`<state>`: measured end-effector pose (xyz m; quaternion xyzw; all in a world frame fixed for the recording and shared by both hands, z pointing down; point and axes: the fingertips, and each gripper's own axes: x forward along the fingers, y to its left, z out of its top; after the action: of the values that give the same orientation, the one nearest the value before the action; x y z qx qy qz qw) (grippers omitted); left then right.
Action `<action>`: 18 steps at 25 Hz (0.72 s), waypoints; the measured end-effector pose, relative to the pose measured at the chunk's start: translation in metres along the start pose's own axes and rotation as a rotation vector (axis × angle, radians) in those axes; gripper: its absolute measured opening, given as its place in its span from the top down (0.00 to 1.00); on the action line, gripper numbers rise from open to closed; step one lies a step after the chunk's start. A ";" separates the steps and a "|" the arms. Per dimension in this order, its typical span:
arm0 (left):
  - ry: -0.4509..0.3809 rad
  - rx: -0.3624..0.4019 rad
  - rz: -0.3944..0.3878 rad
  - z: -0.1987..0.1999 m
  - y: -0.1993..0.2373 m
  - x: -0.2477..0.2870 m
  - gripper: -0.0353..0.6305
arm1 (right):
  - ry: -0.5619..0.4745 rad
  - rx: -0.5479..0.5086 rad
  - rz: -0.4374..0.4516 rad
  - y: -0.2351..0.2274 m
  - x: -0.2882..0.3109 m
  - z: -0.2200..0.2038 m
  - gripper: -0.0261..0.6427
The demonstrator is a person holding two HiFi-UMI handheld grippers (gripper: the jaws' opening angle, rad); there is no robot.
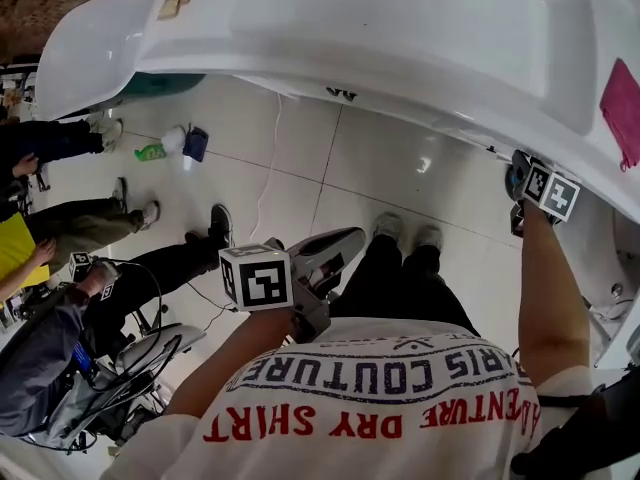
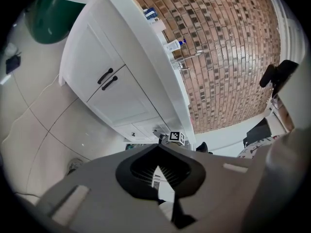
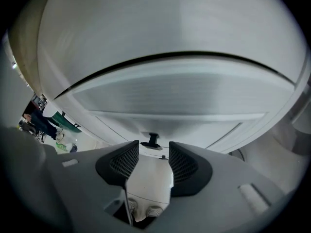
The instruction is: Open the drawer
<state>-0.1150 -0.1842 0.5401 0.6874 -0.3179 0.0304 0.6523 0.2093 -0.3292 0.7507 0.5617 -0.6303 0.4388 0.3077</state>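
White shirt (image 1: 370, 398) fills the bottom of the head view, printed "DRY SHIRT" in red and "COUTURE" in dark letters, upside down from here. Ahead of it the left gripper (image 1: 350, 240) hangs over the tiled floor (image 1: 400, 158), its marker cube beside the shirt. The right gripper (image 1: 518, 180) reaches under the edge of the white sink top (image 1: 330, 28) on the right, where a pink cloth (image 1: 625, 108) lies. Other people stand at the left, near a green bottle (image 1: 150, 152).

Left gripper view: the left gripper (image 2: 158, 147) has its fingers pressed together at the tips, nothing between them. Beyond stand a white cabinet (image 2: 92, 52) with two black door pulls (image 2: 107, 79) and a brick wall (image 2: 228, 47).

Right gripper view: the right gripper (image 3: 153, 147) has its fingers spread, close against the drawer (image 3: 180, 98). That front is white with a sunken panel and sits right under the sink top. Its small black handle (image 3: 153, 140) stands just beyond the gap between the fingers, which do not touch it.
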 end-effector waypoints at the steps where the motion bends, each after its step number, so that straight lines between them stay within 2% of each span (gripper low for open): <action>1: 0.002 0.003 -0.004 0.001 -0.001 0.002 0.97 | 0.002 0.005 -0.002 0.000 0.001 0.000 0.68; 5: 0.004 0.005 -0.014 0.006 -0.005 0.005 0.97 | 0.014 -0.015 -0.011 0.002 0.005 0.000 0.75; 18: 0.019 0.035 -0.010 0.001 -0.010 0.003 0.97 | -0.008 0.013 -0.004 0.000 0.001 -0.001 0.77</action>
<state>-0.1081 -0.1865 0.5324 0.6999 -0.3080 0.0392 0.6432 0.2088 -0.3283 0.7517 0.5666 -0.6275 0.4399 0.3026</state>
